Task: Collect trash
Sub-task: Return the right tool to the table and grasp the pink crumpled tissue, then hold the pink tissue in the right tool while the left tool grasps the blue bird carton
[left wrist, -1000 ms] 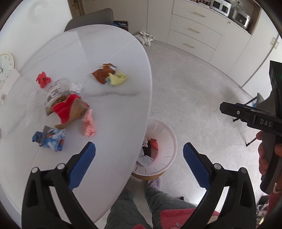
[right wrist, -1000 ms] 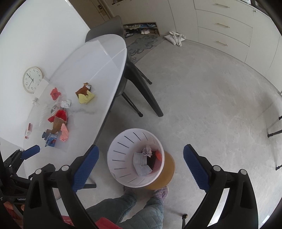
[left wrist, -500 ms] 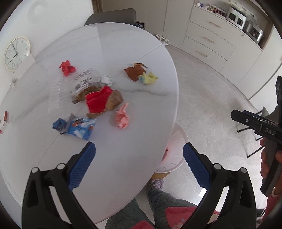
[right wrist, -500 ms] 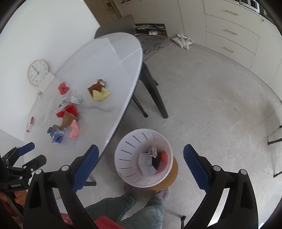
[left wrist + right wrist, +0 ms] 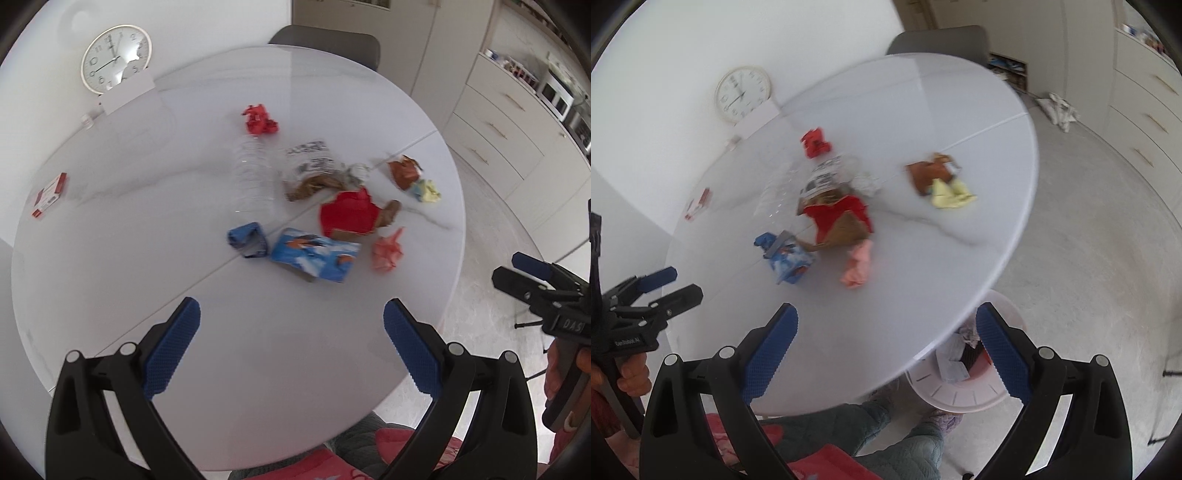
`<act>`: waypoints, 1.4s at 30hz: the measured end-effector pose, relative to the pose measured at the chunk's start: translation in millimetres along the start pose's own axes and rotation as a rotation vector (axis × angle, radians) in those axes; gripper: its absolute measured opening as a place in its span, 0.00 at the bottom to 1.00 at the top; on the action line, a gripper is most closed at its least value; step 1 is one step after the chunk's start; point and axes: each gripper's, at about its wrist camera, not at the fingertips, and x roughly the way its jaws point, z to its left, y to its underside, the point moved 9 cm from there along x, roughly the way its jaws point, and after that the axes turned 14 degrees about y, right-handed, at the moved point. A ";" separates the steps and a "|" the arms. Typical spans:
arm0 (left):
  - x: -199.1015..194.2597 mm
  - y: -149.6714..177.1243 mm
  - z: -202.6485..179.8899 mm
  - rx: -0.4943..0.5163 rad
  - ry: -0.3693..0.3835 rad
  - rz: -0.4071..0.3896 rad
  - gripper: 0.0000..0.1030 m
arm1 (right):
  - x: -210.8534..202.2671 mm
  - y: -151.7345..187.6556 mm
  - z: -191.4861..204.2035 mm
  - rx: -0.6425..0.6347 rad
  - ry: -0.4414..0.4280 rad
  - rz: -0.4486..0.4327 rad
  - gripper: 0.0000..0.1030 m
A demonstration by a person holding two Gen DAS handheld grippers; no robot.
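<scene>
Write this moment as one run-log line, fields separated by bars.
left gripper open, empty | right gripper open, empty | trash on table | bin on floor

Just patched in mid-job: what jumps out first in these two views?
A cluster of bright trash sits mid-table on the white round table: a red wrapper, a blue snack bag, a pink crumpled wad and a clear plastic bottle. Both grippers, left gripper and right gripper, hang open and empty above the near edge. The white bin stands on the floor, half under the table's rim.
</scene>
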 end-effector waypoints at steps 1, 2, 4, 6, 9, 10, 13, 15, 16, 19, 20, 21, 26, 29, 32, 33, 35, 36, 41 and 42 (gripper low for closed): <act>-0.6 -1.1 6.1 -0.005 -0.004 -0.001 0.92 | 8.2 -2.2 11.3 -0.022 -0.003 0.002 0.94; -0.8 -2.1 11.4 -0.009 -0.006 -0.003 0.92 | 15.1 -3.5 18.9 -0.038 0.000 0.002 0.94; -1.8 -4.0 23.1 -0.013 -0.004 -0.005 0.93 | 34.9 -6.9 34.4 -0.072 0.016 0.006 0.93; -1.9 -6.0 31.8 -0.006 0.002 -0.006 0.93 | 56.2 -10.1 45.8 -0.094 0.043 0.021 0.86; 1.5 -7.6 40.7 0.020 0.004 0.003 0.92 | 83.7 -10.2 58.8 -0.121 0.066 0.065 0.73; 3.6 -8.0 43.5 0.032 0.008 0.009 0.92 | 90.6 -9.6 60.7 -0.130 0.086 0.077 0.69; 8.6 -7.8 49.9 0.050 0.028 0.027 0.93 | 106.5 -8.0 61.5 -0.144 0.149 0.108 0.54; 14.8 -7.7 54.0 0.049 0.046 0.043 0.93 | 111.3 -7.1 59.8 -0.123 0.158 0.126 0.44; 18.3 -7.7 56.1 0.045 0.053 0.049 0.93 | 112.8 -6.8 58.7 -0.110 0.162 0.133 0.34; 28.0 -8.6 61.9 0.013 0.080 0.069 0.92 | 114.3 -5.7 55.7 -0.082 0.164 0.150 0.24; 30.9 -9.0 62.6 0.001 0.093 0.072 0.92 | 114.0 -5.6 54.7 -0.075 0.162 0.151 0.23; 34.4 -10.2 62.5 -0.014 0.109 0.076 0.92 | 112.8 -6.2 53.2 -0.066 0.163 0.150 0.21; 49.3 -12.6 54.4 -0.085 0.155 0.107 0.93 | 100.6 -9.8 47.8 -0.042 0.156 0.136 0.17; 59.8 -14.4 45.6 -0.174 0.177 0.122 0.92 | 91.0 -12.5 43.3 -0.038 0.148 0.117 0.17; 73.1 -17.8 35.5 -0.313 0.189 0.132 0.92 | 77.0 -14.0 36.6 -0.048 0.132 0.094 0.17; 76.9 -19.0 33.5 -0.353 0.190 0.133 0.92 | 72.6 -13.8 35.5 -0.052 0.125 0.087 0.17; 85.8 -20.8 31.3 -0.450 0.177 0.135 0.90 | 64.5 -14.5 32.1 -0.060 0.104 0.072 0.17; 91.8 -22.4 30.8 -0.522 0.168 0.127 0.89 | 61.4 -14.2 29.4 -0.061 0.096 0.067 0.17; 117.9 -20.6 38.6 -0.771 0.095 0.126 0.83 | 52.7 -13.8 13.7 -0.067 0.051 0.052 0.17; 123.1 -18.7 40.8 -0.819 0.077 0.131 0.83 | 53.6 -13.9 11.7 -0.070 0.043 0.052 0.17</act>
